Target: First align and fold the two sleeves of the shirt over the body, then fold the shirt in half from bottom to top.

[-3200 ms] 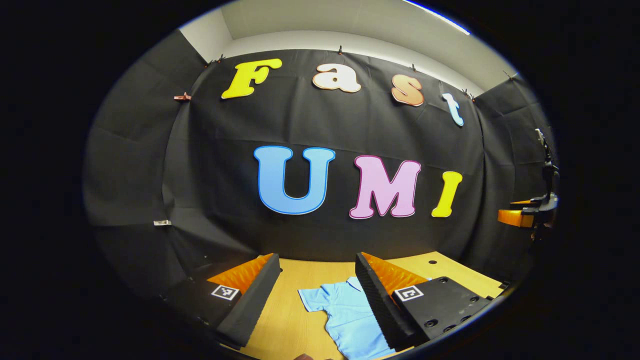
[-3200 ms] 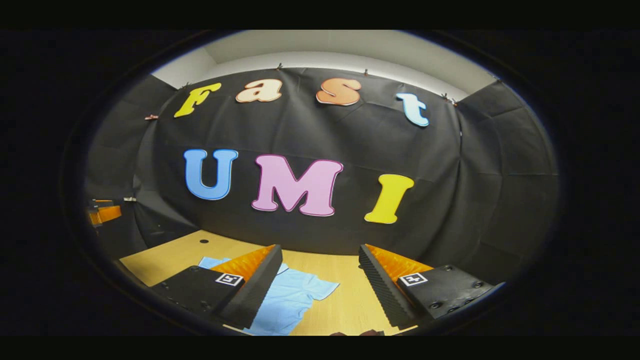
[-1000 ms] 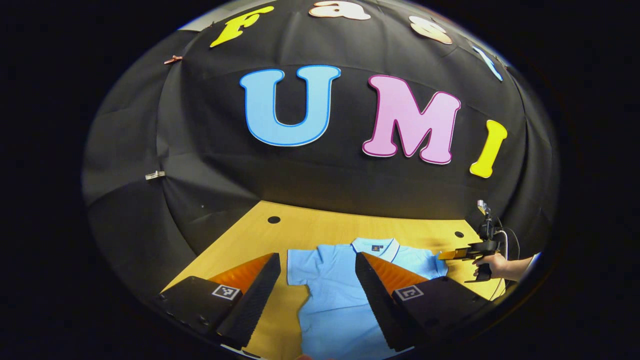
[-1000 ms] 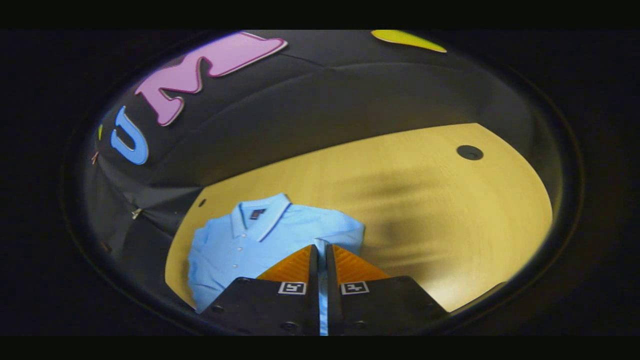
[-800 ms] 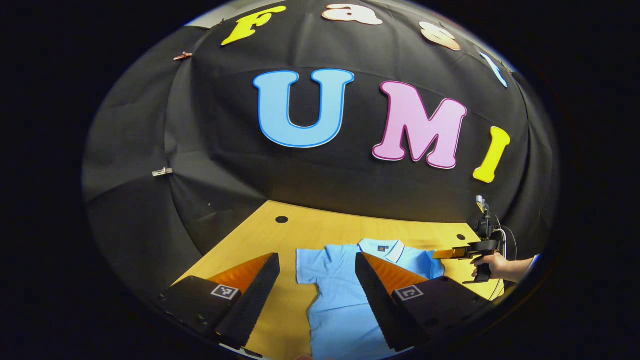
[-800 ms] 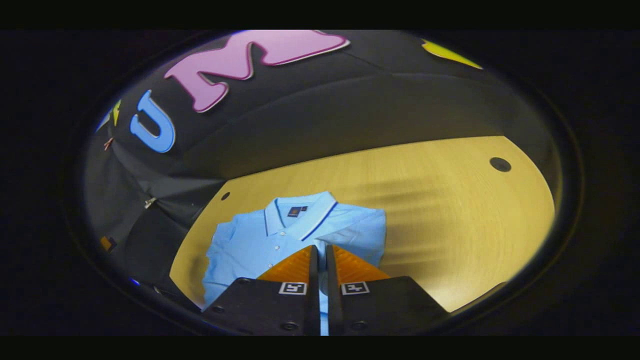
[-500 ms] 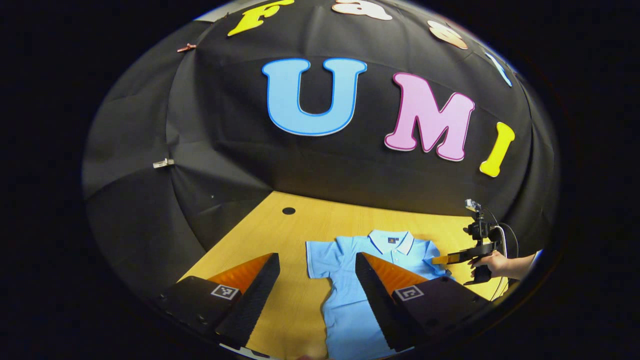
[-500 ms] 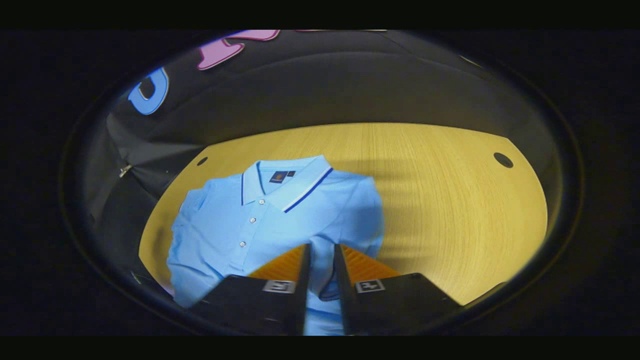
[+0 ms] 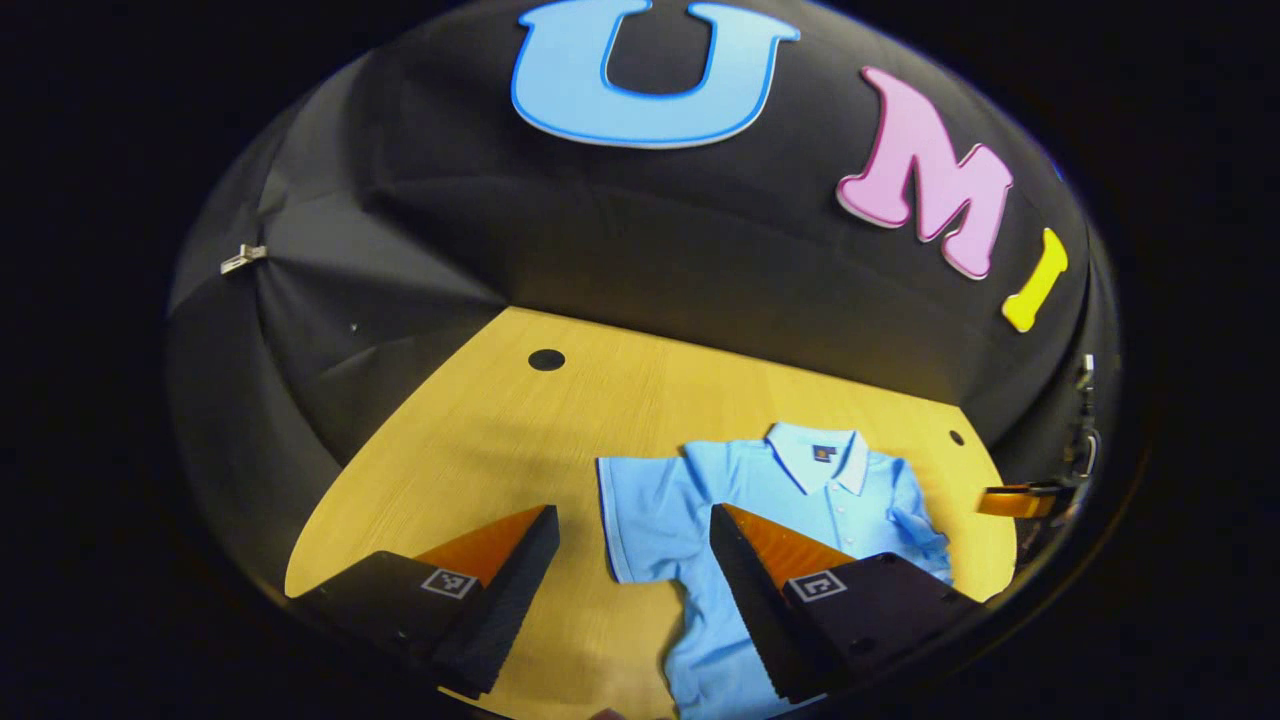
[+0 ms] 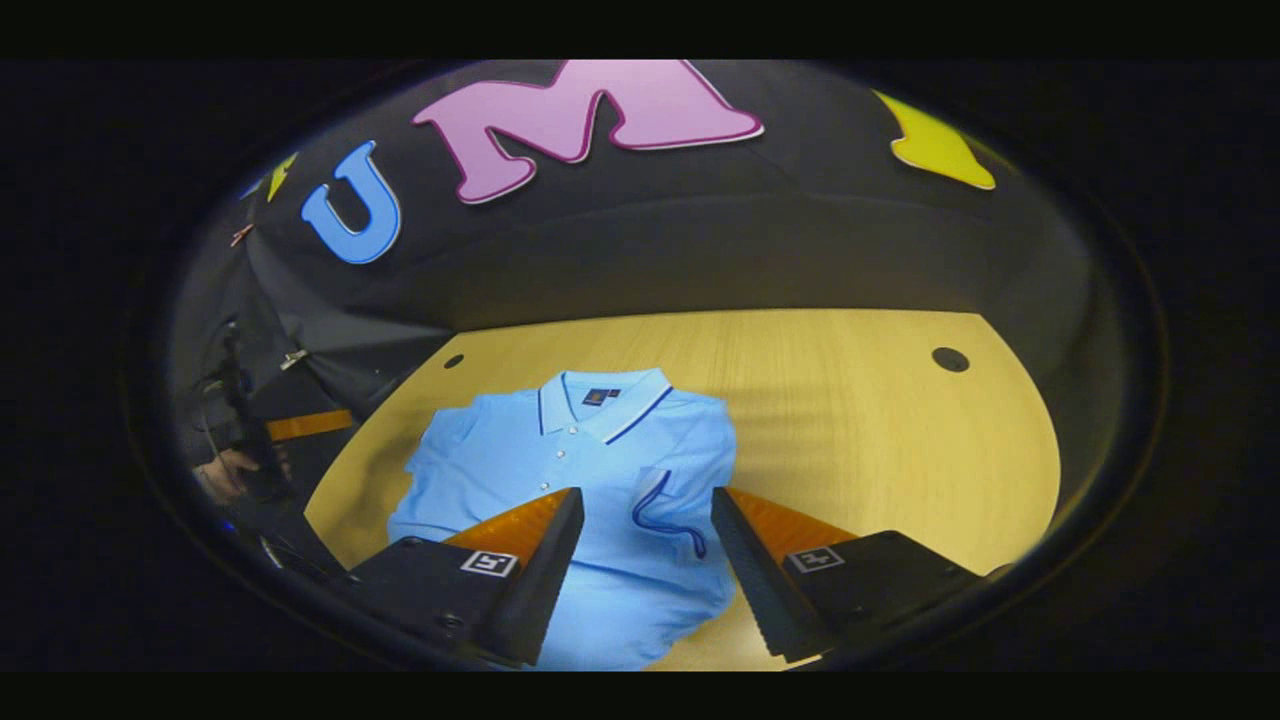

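The wooden worktop (image 9: 480,440) fills the lower middle of both views, with a dark round hole (image 9: 546,359) in it toward the upper left in the left gripper view. The light blue shirt (image 10: 560,470) lies flat on it, collar toward the wall, low and centre in the right gripper view and lower right in the left gripper view. One sleeve (image 10: 680,490) is folded over the body; the other sleeve (image 9: 640,500) lies spread out. The left tool (image 9: 630,600) hangs above that spread sleeve with its fingers wide apart. The right tool (image 10: 640,580) stands open over the folded sleeve, gripping nothing.
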Demonstrator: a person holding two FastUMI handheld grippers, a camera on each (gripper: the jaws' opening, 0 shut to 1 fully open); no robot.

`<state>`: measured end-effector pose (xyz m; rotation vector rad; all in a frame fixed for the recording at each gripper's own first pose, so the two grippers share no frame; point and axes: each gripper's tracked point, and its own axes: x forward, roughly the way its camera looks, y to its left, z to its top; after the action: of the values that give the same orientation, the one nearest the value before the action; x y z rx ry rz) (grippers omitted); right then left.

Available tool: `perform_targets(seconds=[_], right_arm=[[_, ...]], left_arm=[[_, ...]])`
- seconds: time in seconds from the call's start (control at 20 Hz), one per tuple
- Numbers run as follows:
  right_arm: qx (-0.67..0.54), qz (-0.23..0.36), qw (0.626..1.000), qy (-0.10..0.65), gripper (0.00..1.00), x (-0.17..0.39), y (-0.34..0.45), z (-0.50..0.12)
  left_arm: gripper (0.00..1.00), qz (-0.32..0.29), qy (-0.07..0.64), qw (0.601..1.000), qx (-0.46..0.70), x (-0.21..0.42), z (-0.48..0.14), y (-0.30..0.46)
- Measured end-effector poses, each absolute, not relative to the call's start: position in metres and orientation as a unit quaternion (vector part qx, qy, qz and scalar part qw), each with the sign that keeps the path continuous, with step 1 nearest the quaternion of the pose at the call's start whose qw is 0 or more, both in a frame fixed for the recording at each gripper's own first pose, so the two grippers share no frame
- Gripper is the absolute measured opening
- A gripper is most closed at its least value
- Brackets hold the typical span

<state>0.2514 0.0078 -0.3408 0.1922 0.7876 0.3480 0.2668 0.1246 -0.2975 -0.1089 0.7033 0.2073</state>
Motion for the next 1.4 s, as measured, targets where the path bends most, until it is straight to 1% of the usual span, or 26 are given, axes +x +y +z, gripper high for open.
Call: perform_targets(seconds=[0.05, 0.1, 0.3, 0.4, 0.55, 0.6, 0.65, 0.7, 0.85, 0.9, 0.95, 1.0, 1.15, 1.3, 1.4], right_arm=[[0.096, 0.163, 0.905, 0.38, 0.73, 0.245, -0.001, -0.335], [0.1, 0.159, 0.906, 0.38, 0.82, 0.24, -0.007, -0.331], [0.12, 0.145, 0.904, 0.385, 0.82, 0.23, -0.024, -0.333], [0.121, 0.141, 0.903, 0.386, 0.82, 0.231, -0.029, -0.335], [0.134, 0.137, 0.901, 0.389, 0.82, 0.236, -0.031, -0.338], [0.139, 0.137, 0.9, 0.39, 0.82, 0.237, -0.03, -0.338], [0.141, 0.138, 0.9, 0.389, 0.82, 0.239, -0.028, -0.34], [0.143, 0.14, 0.899, 0.389, 0.82, 0.24, -0.025, -0.34], [0.15, 0.15, 0.896, 0.39, 0.82, 0.237, -0.02, -0.342], [0.151, 0.153, 0.896, 0.389, 0.82, 0.237, -0.018, -0.341], [0.15, 0.156, 0.896, 0.387, 0.82, 0.237, -0.015, -0.339], [0.151, 0.157, 0.896, 0.386, 0.82, 0.237, -0.013, -0.34], [0.153, 0.157, 0.898, 0.381, 0.82, 0.235, -0.014, -0.337], [0.15, 0.155, 0.9, 0.379, 0.82, 0.234, -0.017, -0.338], [0.154, 0.156, 0.9, 0.376, 0.82, 0.232, -0.016, -0.337]], left_arm=[[0.97, 0.106, 0.361, 0.925, -0.05, 0.28, -0.314, 0.13], [0.97, 0.104, 0.376, 0.92, -0.039, 0.292, -0.33, 0.135], [0.97, 0.09, 0.428, 0.899, 0.031, 0.322, -0.377, 0.147], [0.98, 0.082, 0.441, 0.893, 0.034, 0.331, -0.389, 0.143], [0.96, 0.086, 0.469, 0.878, 0.026, 0.326, -0.41, 0.141], [0.96, 0.084, 0.447, 0.89, 0.023, 0.333, -0.405, 0.139], [0.97, 0.088, 0.459, 0.884, 0.024, 0.33, -0.41, 0.141], [0.98, 0.077, 0.45, 0.889, 0.026, 0.334, -0.41, 0.14], [0.25, 0.084, 0.446, 0.89, 0.026, 0.334, -0.408, 0.132], [0.24, 0.083, 0.446, 0.891, 0.028, 0.335, -0.409, 0.13], [0.14, 0.084, 0.445, 0.891, 0.028, 0.335, -0.409, 0.128], [0.11, 0.083, 0.449, 0.889, 0.023, 0.333, -0.408, 0.127], [0.09, 0.063, 0.452, 0.89, 0.0, 0.328, -0.396, 0.108], [0.09, 0.013, 0.423, 0.906, -0.002, 0.33, -0.36, 0.077], [0.09, -0.027, 0.418, 0.908, -0.007, 0.321, -0.346, 0.045]])
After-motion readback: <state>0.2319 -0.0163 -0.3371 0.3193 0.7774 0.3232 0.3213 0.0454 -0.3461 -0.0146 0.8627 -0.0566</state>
